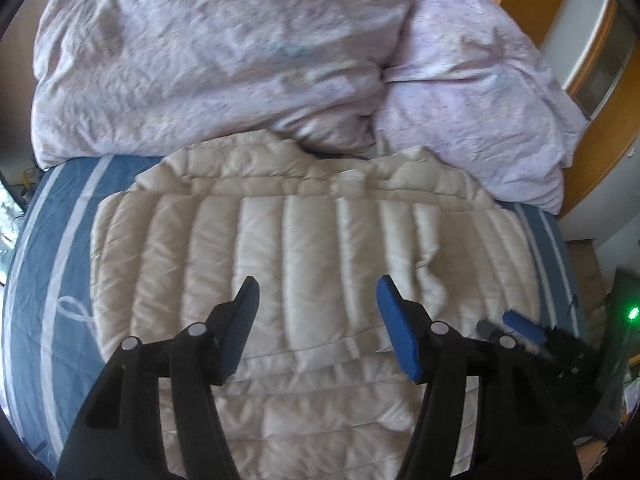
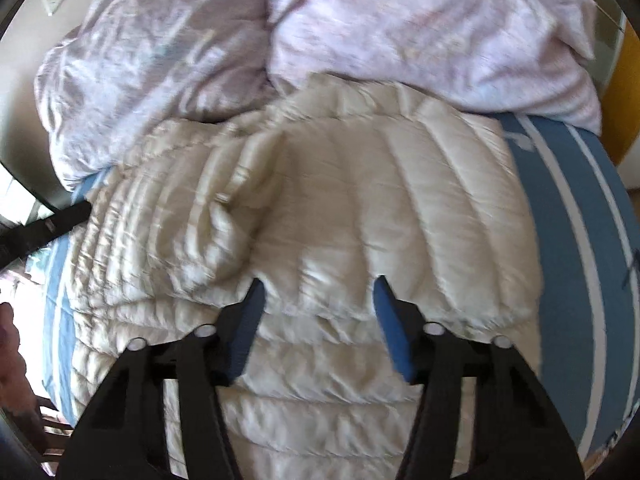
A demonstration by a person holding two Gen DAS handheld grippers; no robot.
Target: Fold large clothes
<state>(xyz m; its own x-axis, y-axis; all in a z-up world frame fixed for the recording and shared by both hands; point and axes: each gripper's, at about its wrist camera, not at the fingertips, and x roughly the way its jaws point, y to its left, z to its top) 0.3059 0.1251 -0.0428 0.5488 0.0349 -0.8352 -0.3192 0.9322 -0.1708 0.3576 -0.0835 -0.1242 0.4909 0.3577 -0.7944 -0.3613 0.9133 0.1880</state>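
A cream quilted puffer jacket [image 1: 300, 232] lies spread flat on the bed, its stitched ribs running away from me. My left gripper [image 1: 319, 280] hovers over the jacket's middle, open, with nothing between its blue pads. At the right edge of the left wrist view, the right gripper's blue finger [image 1: 520, 326] shows low over the jacket's side. In the right wrist view the same jacket [image 2: 360, 200] has a folded, bunched part on the left. My right gripper [image 2: 319, 280] stands open above a seam and grips no cloth. A black part of the left gripper [image 2: 48, 224] pokes in at the left edge.
A crumpled lilac duvet [image 1: 220, 60] is heaped at the far side of the bed, against the jacket's far edge. The blue sheet with white stripes [image 1: 60, 260] shows on both sides. A wooden door frame [image 1: 600, 160] and a green light [image 1: 633, 313] are at the right.
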